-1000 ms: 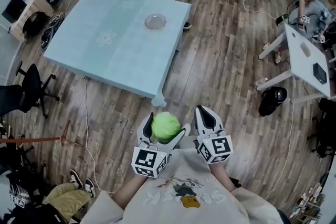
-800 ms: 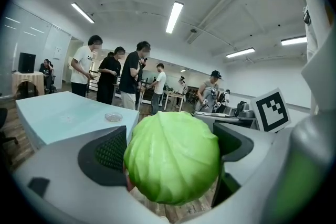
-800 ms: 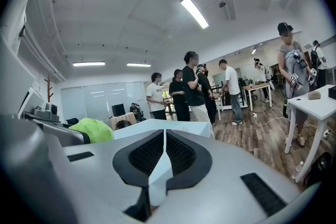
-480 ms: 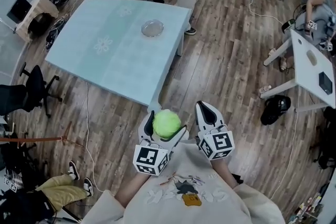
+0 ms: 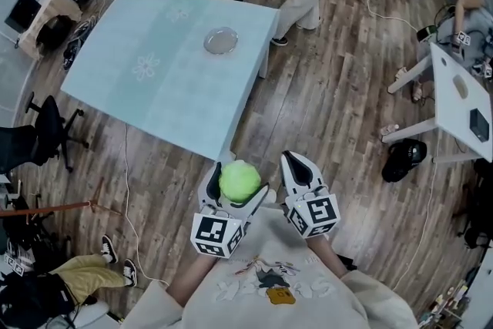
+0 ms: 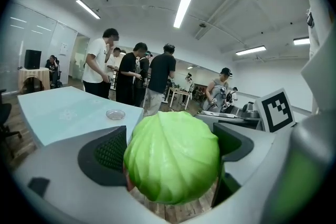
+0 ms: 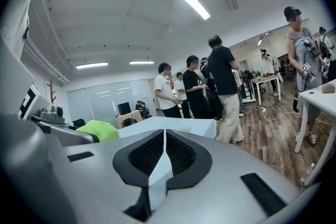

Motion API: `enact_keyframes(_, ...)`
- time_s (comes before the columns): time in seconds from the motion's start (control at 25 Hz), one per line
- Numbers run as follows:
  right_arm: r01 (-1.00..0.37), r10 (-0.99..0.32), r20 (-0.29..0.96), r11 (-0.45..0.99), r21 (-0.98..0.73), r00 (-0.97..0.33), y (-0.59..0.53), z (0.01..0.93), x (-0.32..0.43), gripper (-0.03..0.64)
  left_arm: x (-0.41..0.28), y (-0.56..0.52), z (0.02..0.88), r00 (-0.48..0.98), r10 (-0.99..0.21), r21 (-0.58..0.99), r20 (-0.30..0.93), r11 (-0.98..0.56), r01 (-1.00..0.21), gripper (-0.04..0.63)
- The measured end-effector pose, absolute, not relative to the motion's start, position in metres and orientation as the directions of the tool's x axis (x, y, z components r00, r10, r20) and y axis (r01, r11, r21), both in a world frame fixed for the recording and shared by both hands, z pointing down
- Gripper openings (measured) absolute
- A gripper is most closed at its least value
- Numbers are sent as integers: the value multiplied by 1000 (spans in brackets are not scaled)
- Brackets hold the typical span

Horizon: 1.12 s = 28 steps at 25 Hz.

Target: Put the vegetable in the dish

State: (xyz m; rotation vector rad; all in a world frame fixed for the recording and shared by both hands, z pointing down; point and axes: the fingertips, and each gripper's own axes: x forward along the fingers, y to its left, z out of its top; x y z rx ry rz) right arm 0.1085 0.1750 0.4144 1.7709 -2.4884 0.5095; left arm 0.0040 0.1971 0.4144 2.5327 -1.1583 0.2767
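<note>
Fingers of left gripper (image 5: 240, 185) clamped on cabbage (image 5: 239, 179), held over floor (image 5: 323, 88) | right gripper (image 5: 295, 164) fingers together, at cabbage's 3 o'clock | dish (image 5: 221, 41) on table (image 5: 146, 85), 12 o'clock of cabbage, well apart.

A pale blue table (image 5: 185, 104) with faint flower prints stands on a wood-plank floor (image 5: 323, 112), and a small round clear dish (image 5: 221, 41) lies on the table near its far right corner.
</note>
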Motion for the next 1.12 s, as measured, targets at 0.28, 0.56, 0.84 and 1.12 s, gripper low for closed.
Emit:
enact_keyframes(0.28,-934,-917,232,274,-228,-325,118,410,115,31,4,139,411,656,-687,219,312,-620,-754,526)
enact_keyframes(0.56,-939,-924,226,259,-227,-310,74,407,100,31,-14,90,407,661,-689,214,298,-626,-750,526)
enact_keyframes(0.84,-946,-931,223,242,-218,-290,43,405,83,31,-34,47,406,665,-688,208,292,-632,-746,526)
enact_keyframes(1.12,-952,-934,229,228,-202,-273,27,409,71,31,-48,26,407,672,-684,214,284,-638,-739,526)
